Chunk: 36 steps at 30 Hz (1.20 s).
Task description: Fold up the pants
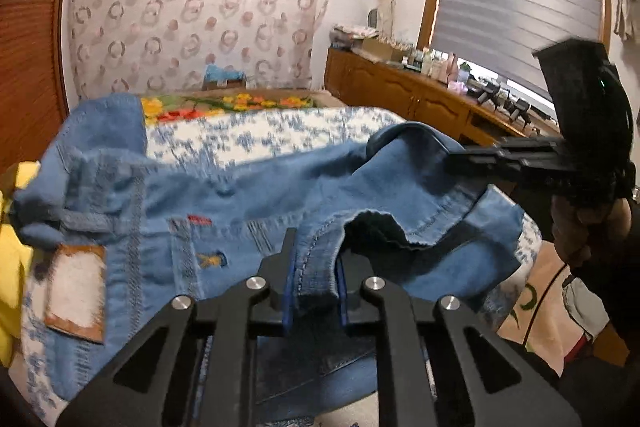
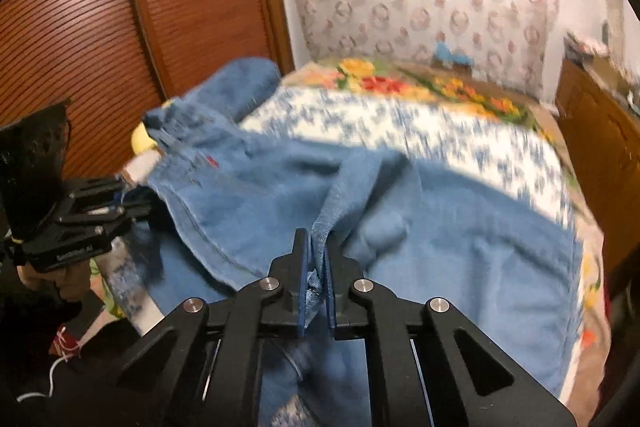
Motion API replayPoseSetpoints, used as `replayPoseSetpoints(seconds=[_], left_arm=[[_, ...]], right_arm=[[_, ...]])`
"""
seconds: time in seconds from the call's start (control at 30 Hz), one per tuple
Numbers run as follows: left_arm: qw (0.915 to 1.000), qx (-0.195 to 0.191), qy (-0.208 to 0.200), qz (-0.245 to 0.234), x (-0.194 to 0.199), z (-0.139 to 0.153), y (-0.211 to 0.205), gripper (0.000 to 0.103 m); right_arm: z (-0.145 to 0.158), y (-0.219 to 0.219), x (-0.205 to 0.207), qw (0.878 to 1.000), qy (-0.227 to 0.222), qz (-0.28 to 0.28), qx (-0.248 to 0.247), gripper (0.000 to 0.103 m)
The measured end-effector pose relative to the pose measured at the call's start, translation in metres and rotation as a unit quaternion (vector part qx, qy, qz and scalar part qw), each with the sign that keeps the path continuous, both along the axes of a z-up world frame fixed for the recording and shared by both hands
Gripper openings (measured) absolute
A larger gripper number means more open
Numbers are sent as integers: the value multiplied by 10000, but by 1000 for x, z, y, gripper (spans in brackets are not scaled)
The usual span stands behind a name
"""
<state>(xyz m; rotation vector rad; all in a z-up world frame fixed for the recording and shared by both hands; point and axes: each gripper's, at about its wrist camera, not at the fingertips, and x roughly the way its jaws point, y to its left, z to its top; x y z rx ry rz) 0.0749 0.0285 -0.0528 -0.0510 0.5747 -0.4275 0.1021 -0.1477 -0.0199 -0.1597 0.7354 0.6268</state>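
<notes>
Pinching the pants [image 1: 248, 195] edge, each hand-held gripper [image 1: 314, 275] clamps denim.

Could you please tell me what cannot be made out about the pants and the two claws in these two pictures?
- Left wrist view: the pants below the left claw are hidden by its frame; the patch label is too blurred to read.
- Left wrist view: the right claw tips are buried in denim.
- Right wrist view: motion blur smears the pants; the left claw tips are indistinct.
</notes>
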Motion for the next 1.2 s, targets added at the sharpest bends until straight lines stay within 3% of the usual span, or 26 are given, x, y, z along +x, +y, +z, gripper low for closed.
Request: replayPoseSetpoints(seconds=[0.23, 0.37, 0.6, 0.93, 1.03, 1.2], left_arm=[[9988, -219, -397, 199, -21, 46, 31, 8], [9974, -298, -516, 411, -38, 60, 54, 4], [9952, -399, -432, 779, -56, 52, 88, 2], [9923, -561, 59, 1105, -70, 7, 117, 2], [9898, -573, 356, 1251, -69, -18, 121, 2], [9885, -547, 524, 1310, -65, -33, 126, 2]], right_arm=[[61, 43, 10, 9968, -777, 209, 30, 3], [84, 74, 15, 9941, -938, 517, 152, 3], [104, 145, 28, 9892, -976, 1075, 214, 3], [74, 236, 45, 9848, -681, 1591, 117, 3], [49, 261, 54, 9862, -411, 1604, -5, 3], [-1, 296, 63, 9860, -219, 1580, -486, 3]])
